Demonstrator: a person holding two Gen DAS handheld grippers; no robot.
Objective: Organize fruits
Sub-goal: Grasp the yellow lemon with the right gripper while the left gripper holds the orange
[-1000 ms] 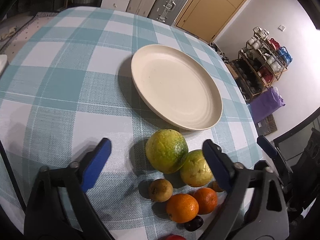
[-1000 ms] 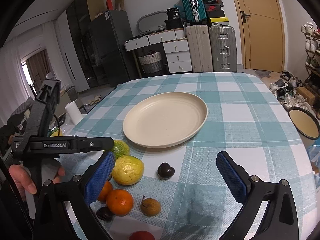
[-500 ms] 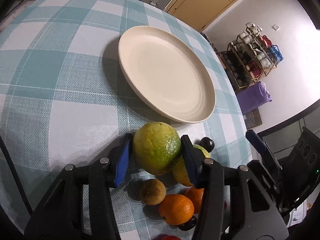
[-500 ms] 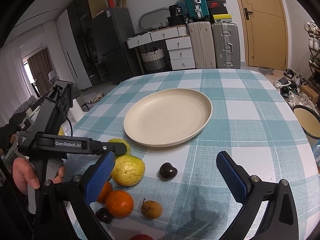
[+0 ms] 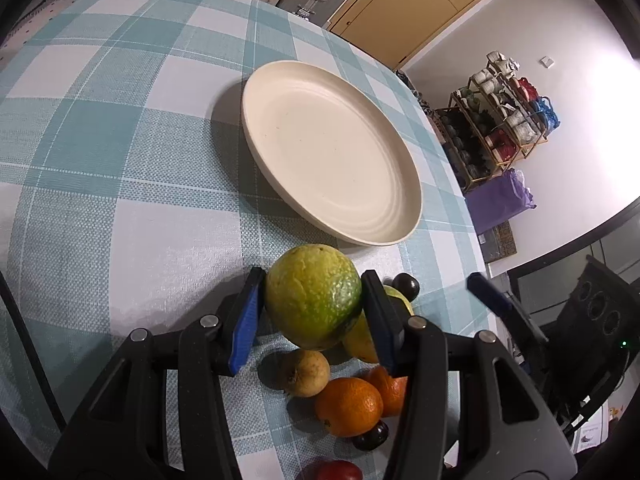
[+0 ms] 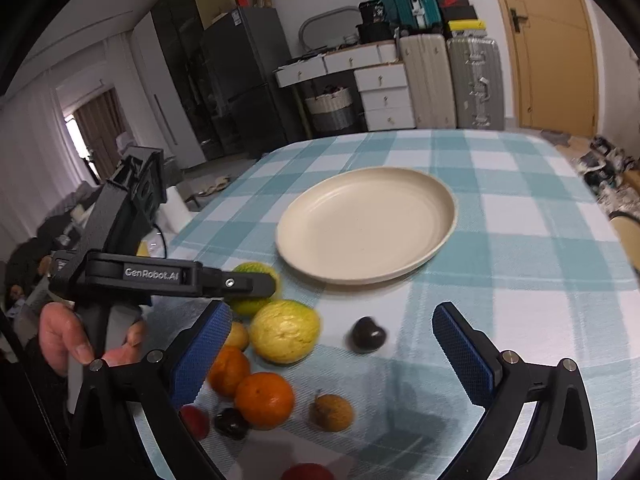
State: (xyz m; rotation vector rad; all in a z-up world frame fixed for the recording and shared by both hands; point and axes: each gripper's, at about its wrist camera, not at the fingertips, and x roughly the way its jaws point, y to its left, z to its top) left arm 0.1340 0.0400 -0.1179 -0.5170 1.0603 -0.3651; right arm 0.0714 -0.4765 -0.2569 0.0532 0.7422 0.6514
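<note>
Lifted since before, one green-yellow fruit (image 5: pixel 313 297) sits clenched in left claw (image 5: pixel 313 312) (right claw (image 6: pixel 334 356) spread wide), two oranges (image 5: pixel 349 406) below

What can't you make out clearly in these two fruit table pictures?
- Red fruit: cut off by the bottom edge in both wrist views.
- Yellow fruit: left wrist view, mostly hidden behind the left hand-held gripper and the green fruit it grips.
- Green fruit in the right wrist view: blurred, partly behind the left hand-held gripper's body.
</note>
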